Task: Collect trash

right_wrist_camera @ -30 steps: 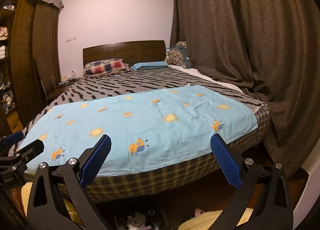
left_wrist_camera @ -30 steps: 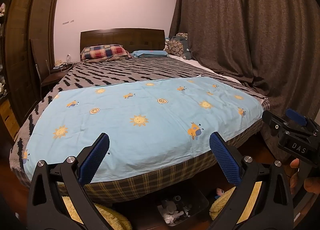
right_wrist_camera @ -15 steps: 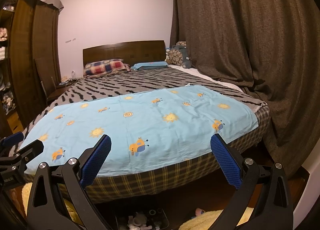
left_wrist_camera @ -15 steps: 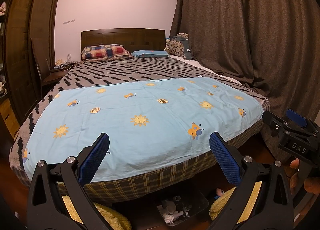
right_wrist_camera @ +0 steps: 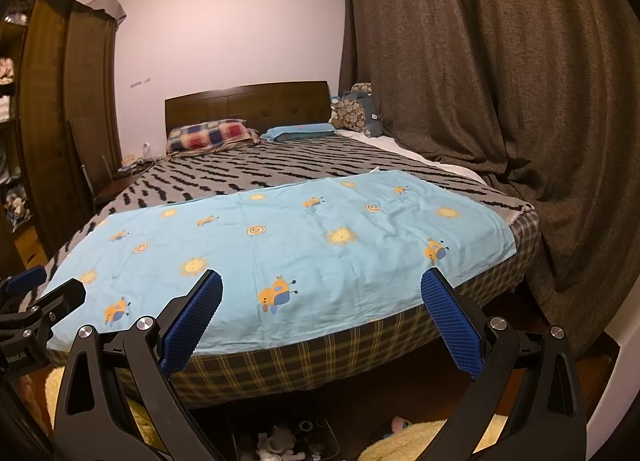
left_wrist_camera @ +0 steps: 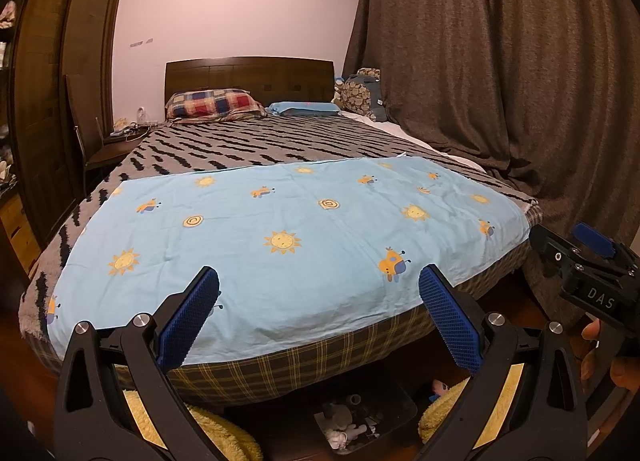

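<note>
On my left wrist view, the left gripper (left_wrist_camera: 319,317) has its blue-padded fingers (left_wrist_camera: 188,321) spread wide, holding nothing, hovering at the foot of the bed's light blue sheet printed with suns and bees (left_wrist_camera: 288,229). I can't make out any trash; a dark bin of small toys (left_wrist_camera: 360,417) sits on the floor under the bed, below the fingers. On my right wrist view, the right gripper (right_wrist_camera: 321,319) is equally wide and empty over the same sheet (right_wrist_camera: 280,245).
</note>
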The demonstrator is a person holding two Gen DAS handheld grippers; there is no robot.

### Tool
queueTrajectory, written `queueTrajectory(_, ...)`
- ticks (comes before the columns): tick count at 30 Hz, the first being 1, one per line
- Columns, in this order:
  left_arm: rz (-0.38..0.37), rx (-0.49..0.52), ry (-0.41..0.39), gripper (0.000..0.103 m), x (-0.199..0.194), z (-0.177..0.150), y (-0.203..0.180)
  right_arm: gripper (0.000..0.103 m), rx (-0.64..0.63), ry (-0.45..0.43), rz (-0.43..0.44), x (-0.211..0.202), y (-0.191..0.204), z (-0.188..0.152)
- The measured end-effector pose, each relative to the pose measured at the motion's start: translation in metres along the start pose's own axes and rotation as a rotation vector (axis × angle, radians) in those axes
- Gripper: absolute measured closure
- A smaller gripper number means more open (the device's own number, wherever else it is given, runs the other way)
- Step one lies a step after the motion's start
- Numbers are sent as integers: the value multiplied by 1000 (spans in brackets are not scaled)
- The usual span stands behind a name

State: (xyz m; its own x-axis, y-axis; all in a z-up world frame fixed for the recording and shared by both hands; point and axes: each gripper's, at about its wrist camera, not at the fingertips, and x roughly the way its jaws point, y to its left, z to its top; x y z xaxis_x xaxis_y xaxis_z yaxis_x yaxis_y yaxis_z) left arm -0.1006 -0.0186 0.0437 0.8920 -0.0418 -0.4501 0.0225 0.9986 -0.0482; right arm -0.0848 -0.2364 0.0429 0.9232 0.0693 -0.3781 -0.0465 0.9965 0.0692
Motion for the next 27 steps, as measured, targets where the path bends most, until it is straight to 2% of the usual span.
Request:
queueTrajectory(14, -15, -32, -3, 8, 0, -1, 4, 3, 1, 4, -3, 1, -3, -1)
queueTrajectory(20, 7, -25, -16, 8, -3, -1, 2, 3, 4, 6, -4, 0, -5, -1)
queueTrajectory(27, -15, -39, 5, 8, 0, -1, 2, 3, 3, 8, -3, 0, -5, -1)
